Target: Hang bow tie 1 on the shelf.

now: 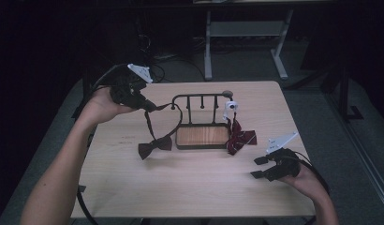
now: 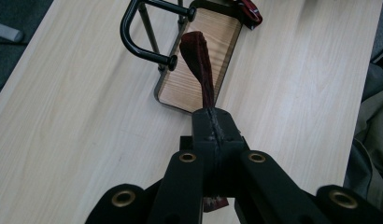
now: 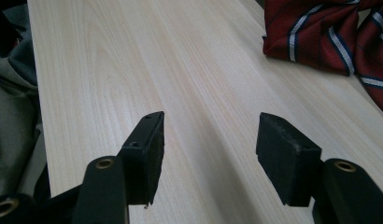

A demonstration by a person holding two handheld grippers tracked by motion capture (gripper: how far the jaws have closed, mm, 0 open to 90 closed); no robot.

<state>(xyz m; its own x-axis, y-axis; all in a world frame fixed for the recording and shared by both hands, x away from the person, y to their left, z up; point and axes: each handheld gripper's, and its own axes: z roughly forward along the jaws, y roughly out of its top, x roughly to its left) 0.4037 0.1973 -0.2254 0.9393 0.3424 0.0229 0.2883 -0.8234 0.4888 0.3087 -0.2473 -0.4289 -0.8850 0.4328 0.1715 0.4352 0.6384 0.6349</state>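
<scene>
A pale wooden table (image 1: 180, 187) with rounded corners carries everything. Near the middle of its far half stands a black metal rack (image 1: 202, 119) with a wooden base tray. A dark maroon bow tie (image 1: 155, 146) rests on the table just left of the tray, toward the left edge. A red striped bow tie (image 1: 240, 139) lies against the tray's right end.

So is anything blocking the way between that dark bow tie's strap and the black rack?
Nothing visible does. The left claw is shut on the strap, holding its loop just beside the rack's end peg, with open air between them.
</scene>
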